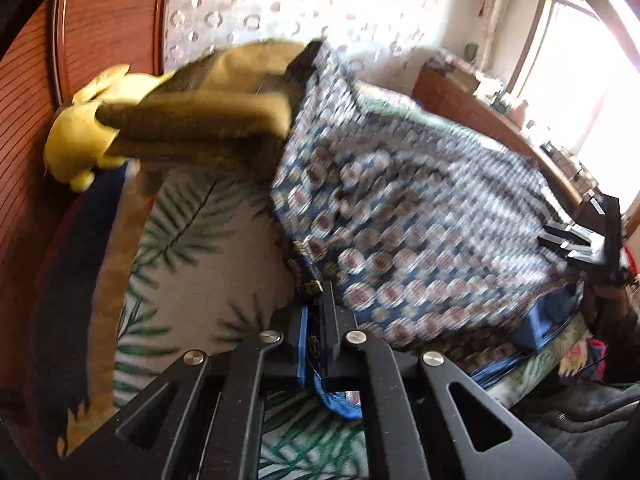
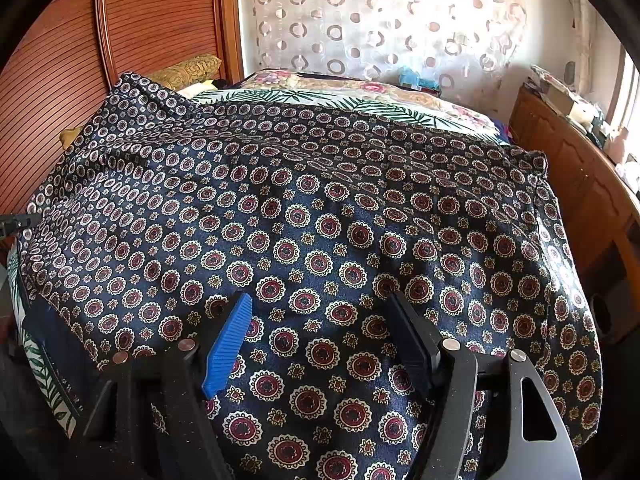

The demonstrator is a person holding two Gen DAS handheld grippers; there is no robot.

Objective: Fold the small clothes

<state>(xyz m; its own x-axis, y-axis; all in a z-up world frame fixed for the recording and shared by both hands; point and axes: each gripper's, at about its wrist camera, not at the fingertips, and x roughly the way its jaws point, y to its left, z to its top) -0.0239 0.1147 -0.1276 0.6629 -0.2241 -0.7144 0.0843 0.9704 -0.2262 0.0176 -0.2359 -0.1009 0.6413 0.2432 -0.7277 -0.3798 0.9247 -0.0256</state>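
A dark blue garment (image 2: 320, 216) printed with red and white medallions lies spread over the bed. In the left wrist view it (image 1: 400, 220) hangs lifted and blurred. My left gripper (image 1: 316, 320) is shut on the garment's edge, with blue cloth pinched between the fingers. My right gripper (image 2: 324, 320) is open just above the cloth, with the blue pad (image 2: 228, 344) on the left finger and the dark pad (image 2: 412, 340) on the right. The right gripper (image 1: 580, 240) also shows at the far right of the left wrist view.
The bed has a palm-leaf cover (image 1: 192, 248) and a floral quilt (image 2: 360, 88). A wooden headboard (image 2: 140, 20) stands at the left. A yellow plush toy (image 1: 80, 136) and an olive cushion (image 1: 200, 120) lie near it. A wooden cabinet (image 2: 580, 168) with clutter runs along the right.
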